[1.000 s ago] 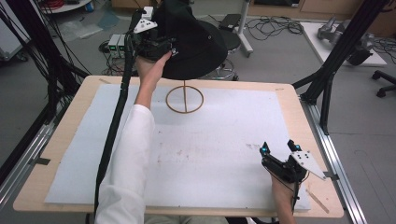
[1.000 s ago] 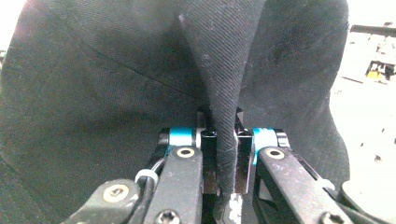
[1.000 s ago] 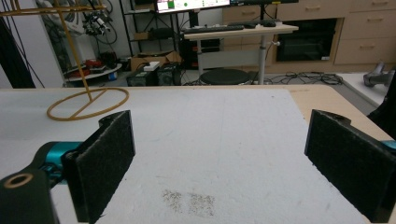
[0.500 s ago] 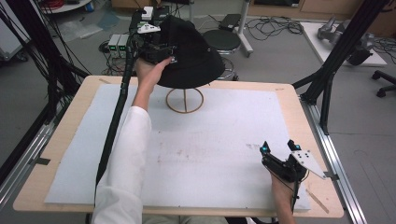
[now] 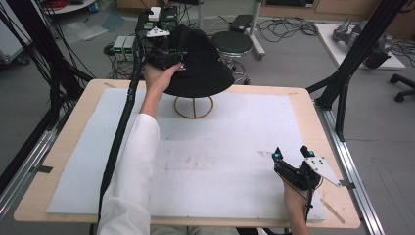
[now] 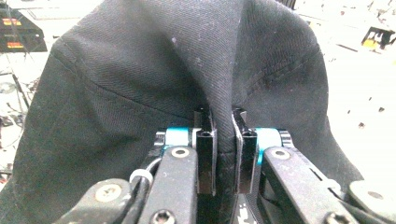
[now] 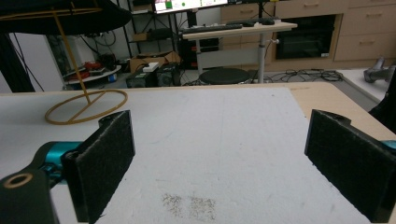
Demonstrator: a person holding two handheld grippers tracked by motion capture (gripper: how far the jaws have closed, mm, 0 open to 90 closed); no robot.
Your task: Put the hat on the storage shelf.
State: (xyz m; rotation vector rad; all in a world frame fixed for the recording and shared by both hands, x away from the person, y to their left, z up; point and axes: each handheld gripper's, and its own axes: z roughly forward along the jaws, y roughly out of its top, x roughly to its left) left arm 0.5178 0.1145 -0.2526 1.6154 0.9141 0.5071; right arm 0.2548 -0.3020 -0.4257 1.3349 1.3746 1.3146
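The left tool is clamped on a fold of the black hat, the cloth being pinched between its two jaws, as is seen close up in the left gripper view, where the hat drapes over and around the jaws. The jaws have just been easing apart slightly, with the fabric between them and pressed by the pads. The hat is held at the far edge of the surface, above the wire stand, whose ring base rests on the white mat. The right tool is kept near the front right corner of the mat, its jaws spread wide with nothing between them.
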